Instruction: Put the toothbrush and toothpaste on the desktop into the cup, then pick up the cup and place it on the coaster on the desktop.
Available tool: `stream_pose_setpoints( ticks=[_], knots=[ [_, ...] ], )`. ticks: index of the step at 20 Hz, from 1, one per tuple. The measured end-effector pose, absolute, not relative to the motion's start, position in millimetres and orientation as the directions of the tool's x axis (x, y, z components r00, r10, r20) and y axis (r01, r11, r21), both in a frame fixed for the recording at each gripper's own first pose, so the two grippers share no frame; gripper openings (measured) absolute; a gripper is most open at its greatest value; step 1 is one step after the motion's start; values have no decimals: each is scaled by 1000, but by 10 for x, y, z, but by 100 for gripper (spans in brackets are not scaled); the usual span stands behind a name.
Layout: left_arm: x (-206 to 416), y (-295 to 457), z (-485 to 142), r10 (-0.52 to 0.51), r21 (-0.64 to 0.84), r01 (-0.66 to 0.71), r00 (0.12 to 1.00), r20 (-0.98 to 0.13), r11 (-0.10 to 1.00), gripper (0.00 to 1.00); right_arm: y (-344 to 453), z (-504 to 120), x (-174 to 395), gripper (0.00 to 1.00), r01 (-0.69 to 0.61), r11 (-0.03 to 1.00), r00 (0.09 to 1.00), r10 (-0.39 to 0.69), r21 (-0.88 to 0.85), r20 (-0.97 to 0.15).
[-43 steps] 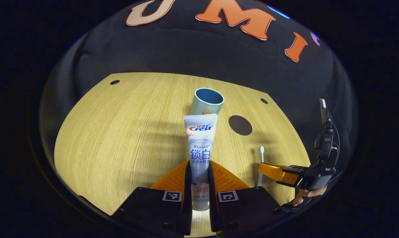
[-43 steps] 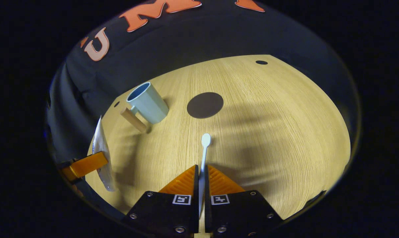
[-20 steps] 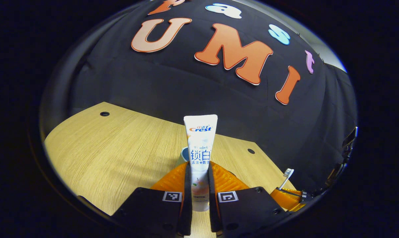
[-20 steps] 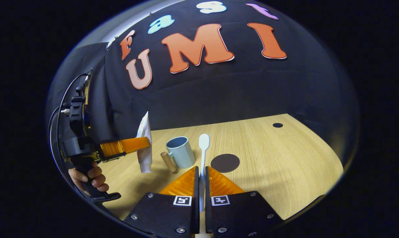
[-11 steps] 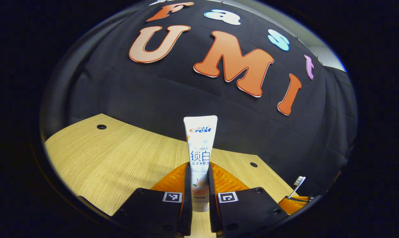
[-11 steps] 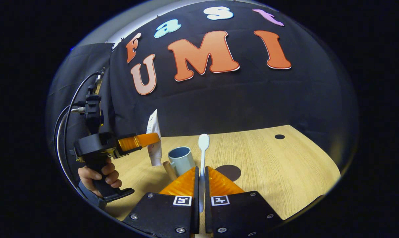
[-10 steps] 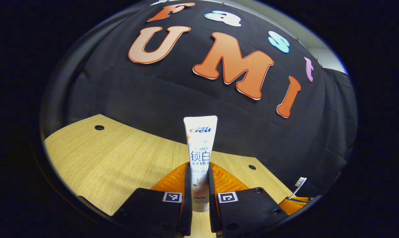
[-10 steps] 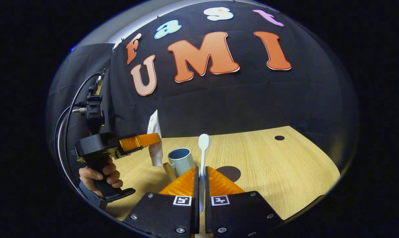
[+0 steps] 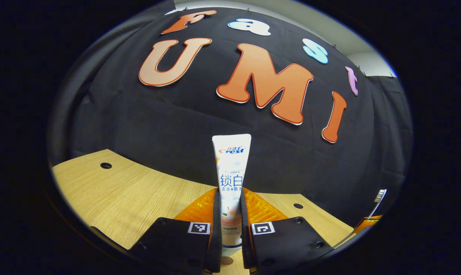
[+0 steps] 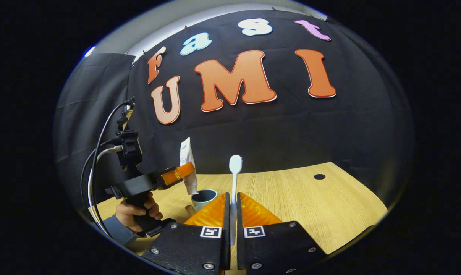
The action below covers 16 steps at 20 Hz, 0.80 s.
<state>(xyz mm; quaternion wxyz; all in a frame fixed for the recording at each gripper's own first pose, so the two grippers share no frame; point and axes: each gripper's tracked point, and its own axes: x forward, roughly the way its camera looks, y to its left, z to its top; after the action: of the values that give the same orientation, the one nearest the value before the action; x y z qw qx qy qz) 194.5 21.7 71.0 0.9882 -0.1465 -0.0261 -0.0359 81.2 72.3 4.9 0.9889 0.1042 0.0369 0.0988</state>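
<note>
Gripping toothpaste (image 9: 230, 179) and toothbrush (image 10: 234, 191), jaws tight.

We are looking at a staged recording booth, not a lived-in home. A black cloth wall (image 10: 276, 126) is hanging right behind the far edge of a light wood-grain desk (image 10: 314, 206), and a strip of pale room wall (image 9: 329, 30) is showing above the cloth. Round cable holes (image 9: 105, 165) are sitting near the desk's far corners. A cabled handheld rig (image 10: 129, 152) is being gripped by a hand (image 10: 133, 214) beside the desk's left edge.
</note>
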Motion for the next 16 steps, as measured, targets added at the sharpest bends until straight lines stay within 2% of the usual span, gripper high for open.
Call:
stream_pose_setpoints(
  ticks=[16],
  knots=[
    [2188, 155, 205, -104, -234, 86, 992, -69, 969, 31, 827, -136, 1164, 7, -182, 952, 973, 211, 246, -93]
  ],
)
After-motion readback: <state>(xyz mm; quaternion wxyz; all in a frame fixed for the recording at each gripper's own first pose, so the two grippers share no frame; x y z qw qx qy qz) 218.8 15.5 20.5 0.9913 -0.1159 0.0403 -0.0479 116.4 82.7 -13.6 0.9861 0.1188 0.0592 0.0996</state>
